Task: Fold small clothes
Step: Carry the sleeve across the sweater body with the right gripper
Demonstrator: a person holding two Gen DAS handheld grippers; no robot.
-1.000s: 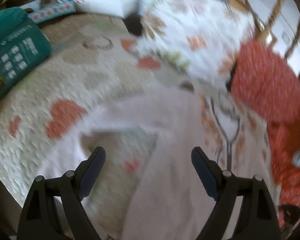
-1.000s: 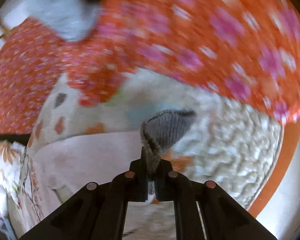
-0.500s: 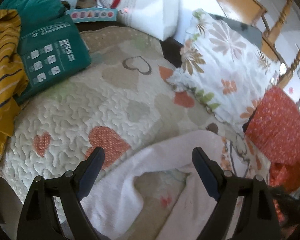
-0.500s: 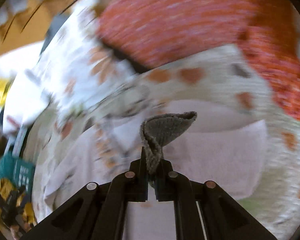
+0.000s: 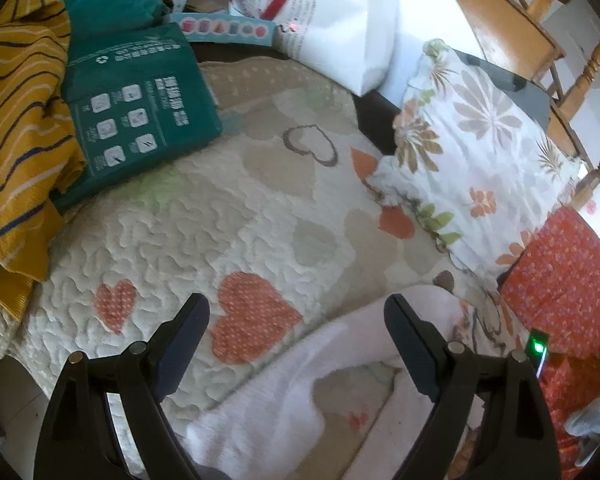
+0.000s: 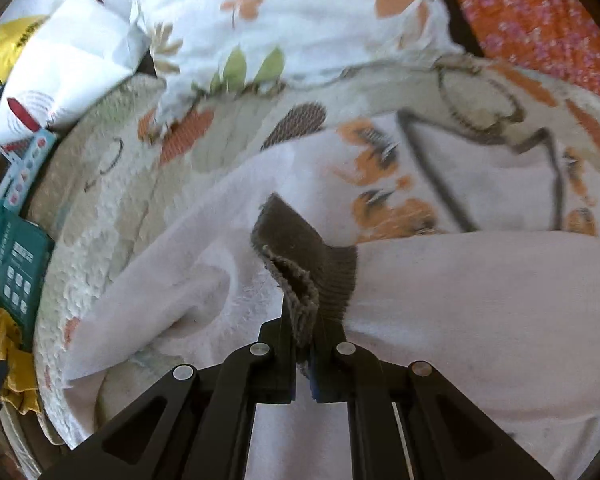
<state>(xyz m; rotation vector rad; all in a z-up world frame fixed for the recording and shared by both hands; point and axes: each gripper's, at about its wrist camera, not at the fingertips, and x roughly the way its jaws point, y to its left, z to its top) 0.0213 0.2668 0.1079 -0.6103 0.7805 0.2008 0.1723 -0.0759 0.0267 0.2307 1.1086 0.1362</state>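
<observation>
A small pale pink garment (image 6: 460,280) with an orange and black print lies on the quilted heart-pattern bedspread (image 5: 220,232). My right gripper (image 6: 303,328) is shut on the garment's grey ribbed cuff (image 6: 308,256) and holds it over the pink cloth. In the left wrist view my left gripper (image 5: 296,328) is open and empty above the bedspread, with the pink garment (image 5: 284,400) below and between its fingers; a fold leaves a gap showing the bedspread.
A floral pillow (image 5: 472,152) and an orange dotted cloth (image 5: 560,280) lie at the right. A green package (image 5: 136,108) and a yellow striped garment (image 5: 16,120) lie at the left. A white bag (image 5: 332,20) stands at the back.
My right gripper has swung with the grey cuff from the orange cloth over to the pink garment. My left gripper has drawn back, so more bedspread shows ahead.
</observation>
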